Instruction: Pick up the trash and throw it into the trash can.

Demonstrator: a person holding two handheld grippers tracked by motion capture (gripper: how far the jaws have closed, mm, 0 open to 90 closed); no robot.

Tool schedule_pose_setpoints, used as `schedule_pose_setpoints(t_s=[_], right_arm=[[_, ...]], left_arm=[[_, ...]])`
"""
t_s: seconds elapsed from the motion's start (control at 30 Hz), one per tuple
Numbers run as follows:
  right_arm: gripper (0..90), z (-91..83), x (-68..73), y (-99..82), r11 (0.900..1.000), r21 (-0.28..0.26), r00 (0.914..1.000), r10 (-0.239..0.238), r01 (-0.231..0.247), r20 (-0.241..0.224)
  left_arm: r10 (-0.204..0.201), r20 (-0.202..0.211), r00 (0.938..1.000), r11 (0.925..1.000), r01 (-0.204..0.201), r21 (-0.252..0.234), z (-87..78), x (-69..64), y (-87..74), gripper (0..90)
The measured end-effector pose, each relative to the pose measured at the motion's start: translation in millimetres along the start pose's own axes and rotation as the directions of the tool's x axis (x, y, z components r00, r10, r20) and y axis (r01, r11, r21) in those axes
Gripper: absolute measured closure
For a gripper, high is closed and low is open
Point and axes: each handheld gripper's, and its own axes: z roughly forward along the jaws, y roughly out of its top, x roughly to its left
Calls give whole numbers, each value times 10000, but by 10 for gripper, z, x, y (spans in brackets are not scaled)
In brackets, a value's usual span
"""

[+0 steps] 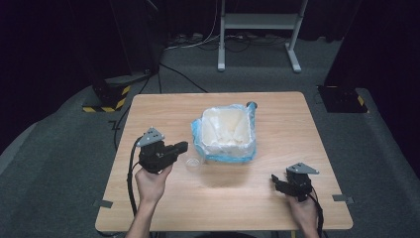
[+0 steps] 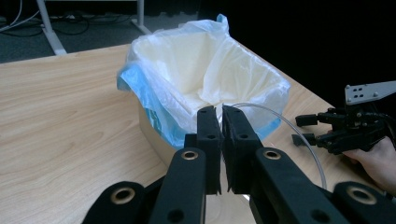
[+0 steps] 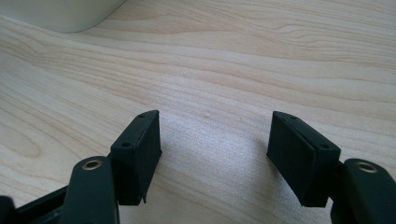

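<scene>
On the wooden table a bin lined with a pale plastic bag stands a little behind the middle, nearer the far edge than the near one. The bag's blue-tinted edge is folded out over the bin's rim on all 4 sides.

The left gripper is held above the table toward the left edge, its tips pointing across at the bin's near left corner. In the left gripper view its 2 jaws stand pressed almost together, closed on the rim of a clear plastic cup; the thin clear rim arcs out from between the pads to the right and down. From above, the cup shows as a small clear round shape just below the gripper's tips, beside the bin's near left corner. Whether it touches the table cannot be told.

The right gripper sits low near the near right corner of the table, well apart from the bin. In the right gripper view its jaws stand wide apart with bare wood between them, holding nothing; a corner of the bin shows at the upper left.
</scene>
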Motion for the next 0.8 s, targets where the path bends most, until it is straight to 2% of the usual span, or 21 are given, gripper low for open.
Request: schedule_pose_setpoints(t_s=[0.23, 0.8], right_arm=[[341, 0, 0, 0, 10000, 1, 10000, -1, 1, -1], [341, 0, -1, -1, 10000, 2, 10000, -22, 22, 3]], left_arm=[[115, 70, 9999, 9999, -114, -100, 1, -13, 99, 858], [88, 377, 9993, 9992, -73, -404, 17, -38, 322, 858]])
